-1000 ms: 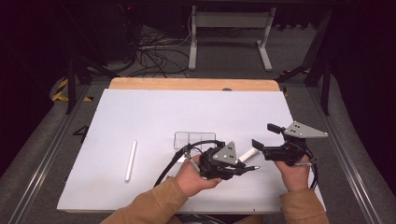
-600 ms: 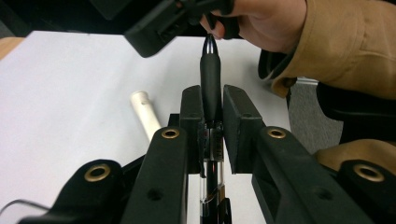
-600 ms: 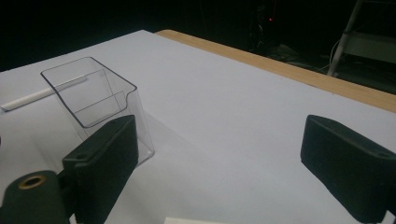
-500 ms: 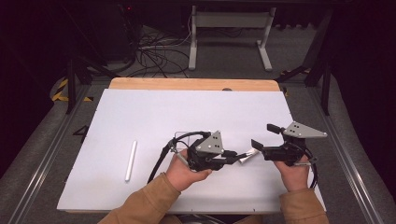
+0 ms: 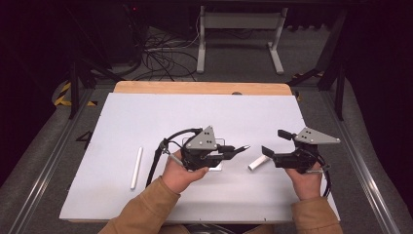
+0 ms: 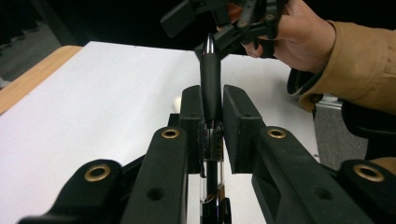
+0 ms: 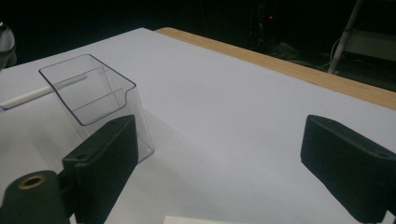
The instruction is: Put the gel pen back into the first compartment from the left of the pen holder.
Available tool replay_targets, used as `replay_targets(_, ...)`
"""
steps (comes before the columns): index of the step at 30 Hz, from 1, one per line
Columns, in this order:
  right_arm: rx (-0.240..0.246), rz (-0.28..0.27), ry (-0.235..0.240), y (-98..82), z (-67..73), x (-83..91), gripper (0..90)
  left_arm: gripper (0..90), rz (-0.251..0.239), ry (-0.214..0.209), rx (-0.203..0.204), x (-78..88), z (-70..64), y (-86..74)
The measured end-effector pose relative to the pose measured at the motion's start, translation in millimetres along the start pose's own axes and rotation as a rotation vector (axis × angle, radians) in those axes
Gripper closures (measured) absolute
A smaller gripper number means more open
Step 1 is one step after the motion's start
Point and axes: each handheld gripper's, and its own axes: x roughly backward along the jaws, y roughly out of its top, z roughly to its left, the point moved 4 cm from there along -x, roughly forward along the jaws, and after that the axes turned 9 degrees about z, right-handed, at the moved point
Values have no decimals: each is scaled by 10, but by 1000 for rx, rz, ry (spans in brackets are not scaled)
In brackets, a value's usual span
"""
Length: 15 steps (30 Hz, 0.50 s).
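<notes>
Left gripper (image 5: 238, 148), clamped on the black pen (image 6: 210, 79), has swung left and up, away from the wide-open, empty right gripper (image 5: 274, 144).

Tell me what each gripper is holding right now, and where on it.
The left gripper is shut on a black pen, gripping mid-barrel with the tip pointing forward. The right gripper is open and holds nothing.

- A lab or test room set up for recording, not a home.
- A white worktop (image 5: 146, 117) with a bare wooden edge (image 5: 195, 87) stands on grey carpet (image 5: 29, 165).
- Loose black cables (image 5: 160, 53) lie tangled on the floor behind it.
- A metal stand (image 5: 238, 34) and yellow-black hazard tape (image 5: 62, 93) sit in dark, unlit surroundings.
</notes>
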Motion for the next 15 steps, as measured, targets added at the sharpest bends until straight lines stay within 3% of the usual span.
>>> replay_targets(15,0,-2,2,-2,-1,0,116,795,-90,101,68,192,244,-105)
